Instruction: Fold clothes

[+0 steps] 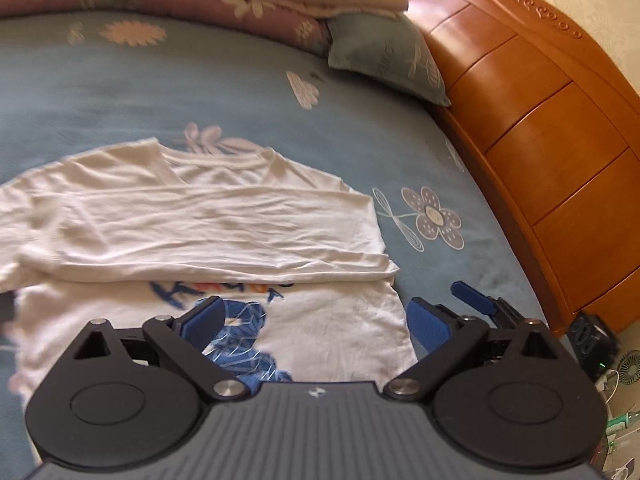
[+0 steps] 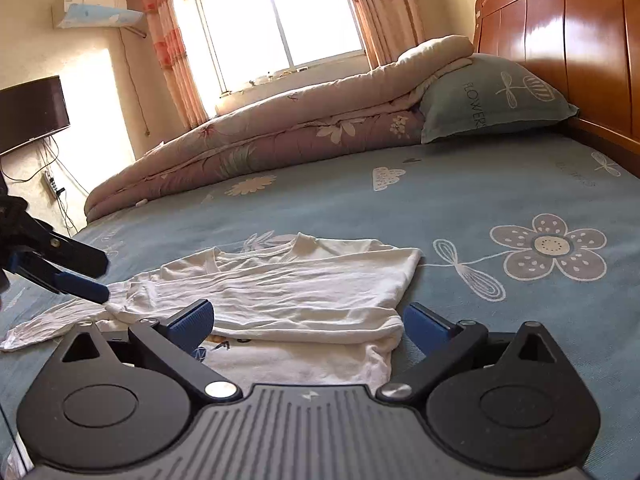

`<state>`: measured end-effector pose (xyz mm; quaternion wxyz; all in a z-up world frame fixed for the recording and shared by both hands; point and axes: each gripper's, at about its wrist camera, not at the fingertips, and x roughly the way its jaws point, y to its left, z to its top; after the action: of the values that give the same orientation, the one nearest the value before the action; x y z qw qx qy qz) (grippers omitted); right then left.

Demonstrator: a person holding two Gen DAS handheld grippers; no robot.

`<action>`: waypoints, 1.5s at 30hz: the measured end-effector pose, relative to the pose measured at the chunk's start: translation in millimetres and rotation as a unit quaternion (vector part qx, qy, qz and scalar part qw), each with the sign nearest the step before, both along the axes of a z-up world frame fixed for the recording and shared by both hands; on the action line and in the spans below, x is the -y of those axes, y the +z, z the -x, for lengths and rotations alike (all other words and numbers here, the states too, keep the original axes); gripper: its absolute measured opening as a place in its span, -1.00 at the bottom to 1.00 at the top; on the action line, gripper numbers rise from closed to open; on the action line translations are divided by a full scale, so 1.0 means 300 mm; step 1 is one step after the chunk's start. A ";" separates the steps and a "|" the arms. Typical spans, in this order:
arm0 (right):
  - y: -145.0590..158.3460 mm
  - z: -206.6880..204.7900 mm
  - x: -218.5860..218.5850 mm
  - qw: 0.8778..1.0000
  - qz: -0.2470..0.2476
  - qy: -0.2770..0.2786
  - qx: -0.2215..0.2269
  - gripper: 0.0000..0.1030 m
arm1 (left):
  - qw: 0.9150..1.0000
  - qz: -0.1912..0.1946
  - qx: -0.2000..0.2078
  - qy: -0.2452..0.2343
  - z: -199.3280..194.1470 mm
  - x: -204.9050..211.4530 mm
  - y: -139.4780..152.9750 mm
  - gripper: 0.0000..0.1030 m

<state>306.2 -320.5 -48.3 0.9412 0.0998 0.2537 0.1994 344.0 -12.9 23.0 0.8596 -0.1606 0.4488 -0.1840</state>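
Both the left gripper [image 1: 316,320] and right gripper [image 2: 308,320] are released, low in frame over the half-folded white shirt [image 1: 224,216].

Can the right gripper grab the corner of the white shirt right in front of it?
Probably yes: the right gripper is open, and the white shirt corner lies flat between its fingers with nothing in the way.

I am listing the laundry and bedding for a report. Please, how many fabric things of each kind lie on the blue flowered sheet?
White T-shirt: 1
Blue-green pillow: 1
Folded floral quilt: 1
Total: 3
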 end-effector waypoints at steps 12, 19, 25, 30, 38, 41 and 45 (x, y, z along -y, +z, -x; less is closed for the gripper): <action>-0.047 0.335 -0.210 0.996 0.077 0.023 -0.025 1.00 | 0.991 -0.107 0.076 0.040 0.406 -0.100 -0.083 0.92; -0.155 0.497 -0.352 0.982 0.176 0.042 -0.052 1.00 | 0.984 -0.164 0.065 0.034 0.562 -0.048 -0.376 0.92; -0.241 0.517 -0.344 0.984 0.169 0.009 -0.064 1.00 | 0.988 -0.123 0.072 0.056 0.675 -0.111 -0.443 0.93; -0.255 0.536 -0.343 0.985 0.168 0.004 -0.041 1.00 | 0.990 -0.094 0.084 0.058 0.734 -0.150 -0.445 0.94; -0.246 0.583 -0.290 0.985 0.162 0.019 -0.050 1.00 | 0.991 -0.058 0.106 0.057 0.801 -0.200 -0.458 0.94; -0.248 0.607 -0.257 0.987 0.151 0.019 -0.058 1.00 | 0.991 -0.035 0.106 0.069 0.794 -0.217 -0.460 0.95; -0.256 0.639 -0.224 0.989 0.138 0.016 -0.054 1.00 | 0.990 -0.044 0.105 0.084 0.786 -0.210 -0.435 0.95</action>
<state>114.6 -253.2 -125.0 0.9277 -0.0250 0.3305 0.1717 108.1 50.0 -107.5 0.9204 -0.1397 0.3490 -0.1070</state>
